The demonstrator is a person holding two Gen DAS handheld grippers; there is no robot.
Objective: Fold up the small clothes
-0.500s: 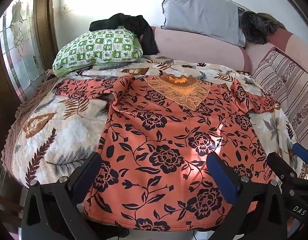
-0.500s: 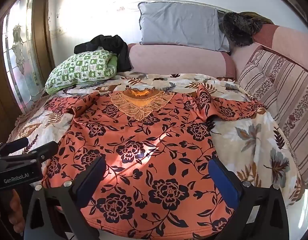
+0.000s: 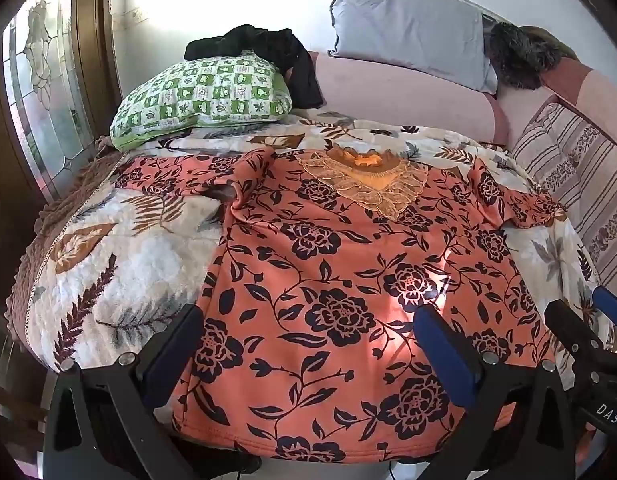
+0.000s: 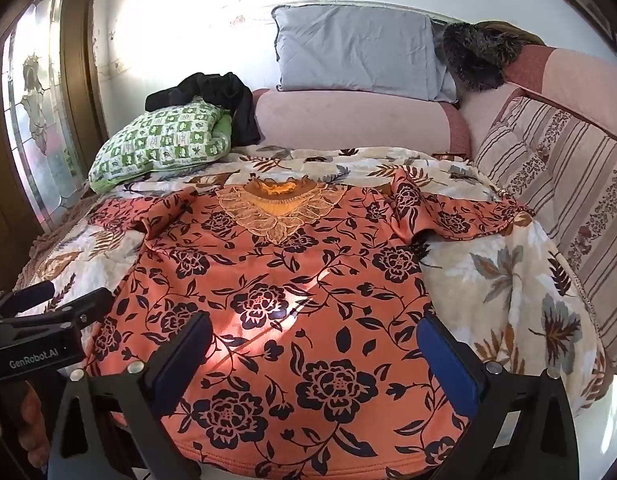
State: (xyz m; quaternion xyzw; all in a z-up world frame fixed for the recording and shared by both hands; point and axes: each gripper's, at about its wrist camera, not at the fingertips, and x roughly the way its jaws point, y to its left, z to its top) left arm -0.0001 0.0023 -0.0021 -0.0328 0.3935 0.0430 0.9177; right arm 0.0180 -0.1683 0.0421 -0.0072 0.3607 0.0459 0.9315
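Note:
An orange top with a black flower print point(image 3: 340, 280) lies flat, face up, on a leaf-patterned blanket point(image 3: 108, 264), lace collar point(image 3: 368, 184) at the far end, both short sleeves spread out. It also shows in the right wrist view point(image 4: 276, 300). My left gripper point(image 3: 308, 344) is open and empty, held over the hem's left part. My right gripper point(image 4: 314, 354) is open and empty over the hem's right part. Each gripper shows at the edge of the other's view: the right one point(image 3: 588, 340), the left one point(image 4: 48, 312).
A green checked pillow point(image 3: 204, 96) with black clothing point(image 3: 268, 48) on it lies at the back left. A grey pillow point(image 3: 408, 28) and a dark furry item point(image 3: 524, 56) sit on the pink sofa back point(image 3: 408, 96). A striped cushion point(image 4: 556, 184) is on the right.
Almost nothing differs. Both grippers stay open over the hem; the view has shifted only very slightly.

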